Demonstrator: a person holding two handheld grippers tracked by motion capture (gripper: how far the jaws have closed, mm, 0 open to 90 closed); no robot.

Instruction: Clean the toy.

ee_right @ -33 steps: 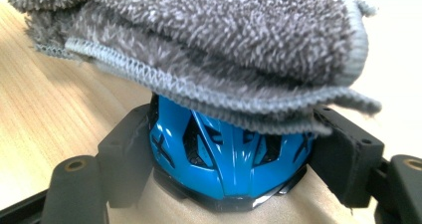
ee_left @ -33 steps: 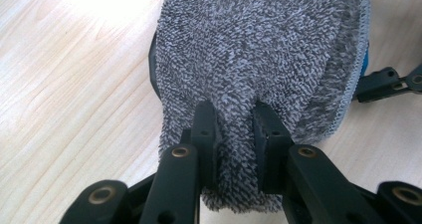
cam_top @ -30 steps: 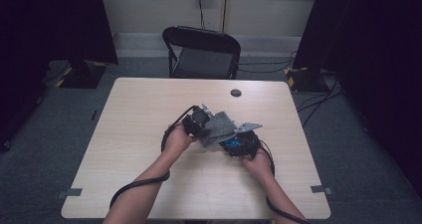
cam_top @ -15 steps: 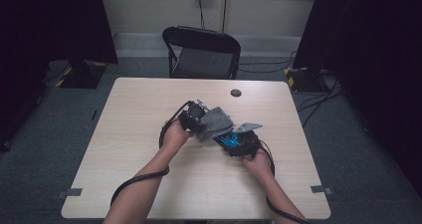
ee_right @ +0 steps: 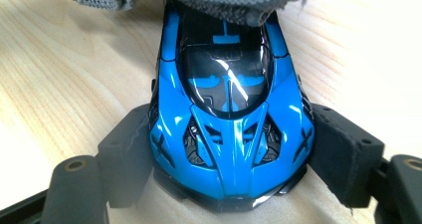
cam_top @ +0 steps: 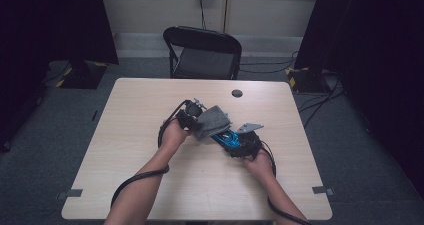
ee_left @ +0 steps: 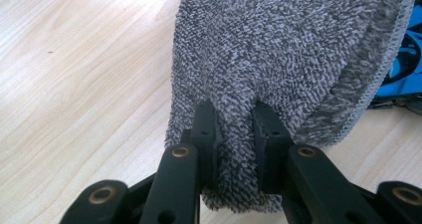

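Filling a dim room, pale wooden table (cam_top: pixel 150 185) (folding chair (cam_top: pixel 202 52) behind).

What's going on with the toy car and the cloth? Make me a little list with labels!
toy car: blue and black, on the table, far end under the cloth
cloth: grey, fluffy, draped over part of the car
left gripper: pinching a fold of the cloth
right gripper: jaws pressed on both sides of the car
table: light wood
chair: black, behind the table
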